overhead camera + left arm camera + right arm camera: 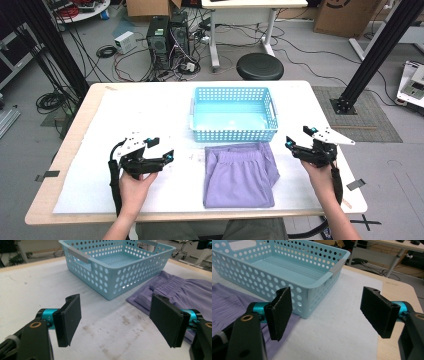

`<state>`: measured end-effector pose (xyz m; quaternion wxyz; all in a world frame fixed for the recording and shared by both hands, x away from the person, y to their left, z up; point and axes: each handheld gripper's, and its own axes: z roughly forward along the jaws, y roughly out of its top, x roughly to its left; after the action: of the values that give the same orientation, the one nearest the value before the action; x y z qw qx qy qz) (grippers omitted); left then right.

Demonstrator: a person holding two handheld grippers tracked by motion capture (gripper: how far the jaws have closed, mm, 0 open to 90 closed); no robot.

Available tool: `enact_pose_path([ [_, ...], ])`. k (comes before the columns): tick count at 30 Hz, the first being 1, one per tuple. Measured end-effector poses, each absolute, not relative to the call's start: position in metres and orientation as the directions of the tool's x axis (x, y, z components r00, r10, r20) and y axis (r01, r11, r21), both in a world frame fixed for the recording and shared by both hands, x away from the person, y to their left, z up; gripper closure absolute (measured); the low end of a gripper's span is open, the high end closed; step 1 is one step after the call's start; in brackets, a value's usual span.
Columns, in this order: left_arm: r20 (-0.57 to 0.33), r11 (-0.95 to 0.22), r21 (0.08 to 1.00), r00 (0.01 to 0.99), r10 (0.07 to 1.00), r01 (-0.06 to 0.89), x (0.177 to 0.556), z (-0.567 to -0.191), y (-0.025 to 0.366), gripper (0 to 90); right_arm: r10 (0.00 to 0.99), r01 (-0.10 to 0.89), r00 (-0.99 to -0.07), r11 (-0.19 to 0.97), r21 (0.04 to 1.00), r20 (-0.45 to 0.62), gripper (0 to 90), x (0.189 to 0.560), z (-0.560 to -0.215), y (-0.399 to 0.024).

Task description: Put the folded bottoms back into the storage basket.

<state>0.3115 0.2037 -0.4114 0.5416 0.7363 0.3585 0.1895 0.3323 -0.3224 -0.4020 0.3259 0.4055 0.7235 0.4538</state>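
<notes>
A folded purple garment (239, 175) lies on the white table cover (90, 200), just in front of an empty light-blue perforated basket (234, 133). My left gripper (161, 149) hovers open to the left of the garment, its jaws wide apart with nothing between them. In the left gripper view the basket (105, 287) is ahead and the garment (180, 290) lies at the right. My right gripper (300, 137) is open to the right of the garment, also holding nothing. The right gripper view has the basket (312, 287) ahead and the garment (227, 307) at the lower left.
The table's wooden edge (65, 145) frames the white cover. Beyond the table stand a black stool (259, 66), computer towers (159, 37) with cables on the floor, and black frame posts (372, 55) on both sides.
</notes>
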Motion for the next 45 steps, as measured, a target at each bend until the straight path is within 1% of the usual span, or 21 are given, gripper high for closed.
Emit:
enact_pose_path([
  [4,-0.169,-0.142,0.919,0.693,0.700,0.367,0.309,-0.413,0.195,26.4,0.883,0.267,-0.449,0.278,0.923,-0.136,26.4,0.318,-0.403,-0.316],
  [6,-0.178,-0.150,0.912,0.697,0.694,0.382,0.307,-0.412,0.190,26.5,0.884,0.265,-0.445,0.284,0.922,-0.144,26.4,0.312,-0.404,-0.314],
  [8,-0.170,-0.149,0.915,0.695,0.698,0.374,0.303,-0.412,0.186,26.5,0.892,0.280,-0.434,0.269,0.922,-0.128,26.4,0.303,-0.407,-0.312],
  [10,-0.133,-0.168,0.922,0.692,0.709,0.349,0.298,-0.412,0.180,26.4,0.886,0.288,-0.448,0.273,0.918,-0.123,26.3,0.298,-0.411,-0.312],
  [12,-0.120,-0.176,0.925,0.698,0.706,0.337,0.293,-0.413,0.175,26.5,0.880,0.302,-0.462,0.275,0.913,-0.112,26.2,0.293,-0.414,-0.310],
  [16,-0.120,-0.176,0.931,0.722,0.681,0.321,0.285,-0.419,0.164,26.5,0.871,0.309,-0.482,0.271,0.912,-0.095,24.2,0.285,-0.418,-0.309],
  [18,-0.126,-0.180,0.931,0.743,0.658,0.317,0.282,-0.422,0.159,28.7,0.866,0.328,-0.496,0.257,0.909,-0.066,22.2,0.282,-0.420,-0.309],
  [21,-0.152,-0.170,0.927,0.749,0.645,0.334,0.279,-0.427,0.151,29.5,0.856,0.340,-0.516,0.251,0.906,-0.044,21.9,0.277,-0.423,-0.308],
  [24,-0.130,-0.198,0.923,0.751,0.648,0.330,0.276,-0.427,0.143,30.5,0.843,0.341,-0.536,0.253,0.906,-0.034,21.7,0.271,-0.424,-0.305],
  [26,-0.114,-0.207,0.924,0.751,0.651,0.320,0.274,-0.429,0.138,30.9,0.837,0.336,-0.544,0.275,0.901,-0.052,21.7,0.267,-0.425,-0.301],
  [28,-0.122,-0.210,0.921,0.756,0.644,0.327,0.273,-0.430,0.133,31.8,0.823,0.332,-0.564,0.296,0.896,-0.063,21.7,0.264,-0.427,-0.294],
  [33,-0.124,-0.248,0.904,0.768,0.628,0.348,0.271,-0.434,0.120,31.9,0.804,0.372,-0.595,0.286,0.883,-0.010,21.7,0.260,-0.430,-0.282],
  [36,-0.148,-0.240,0.901,0.775,0.614,0.362,0.271,-0.435,0.114,31.9,0.800,0.378,-0.600,0.287,0.880,-0.003,21.7,0.256,-0.430,-0.274],
  [37,-0.152,-0.242,0.899,0.777,0.611,0.366,0.271,-0.436,0.112,31.9,0.795,0.367,-0.607,0.299,0.881,-0.017,21.7,0.256,-0.430,-0.272],
  [40,-0.160,-0.253,0.889,0.776,0.610,0.382,0.274,-0.438,0.105,31.9,0.793,0.410,-0.610,0.312,0.857,0.003,21.7,0.252,-0.432,-0.261],
  [43,-0.143,-0.286,0.875,0.772,0.619,0.390,0.276,-0.442,0.099,31.8,0.790,0.433,-0.613,0.341,0.835,-0.005,21.8,0.255,-0.436,-0.255],
  [45,-0.143,-0.299,0.863,0.764,0.629,0.407,0.279,-0.444,0.097,31.8,0.796,0.440,-0.605,0.366,0.820,-0.030,21.9,0.257,-0.438,-0.253],
])
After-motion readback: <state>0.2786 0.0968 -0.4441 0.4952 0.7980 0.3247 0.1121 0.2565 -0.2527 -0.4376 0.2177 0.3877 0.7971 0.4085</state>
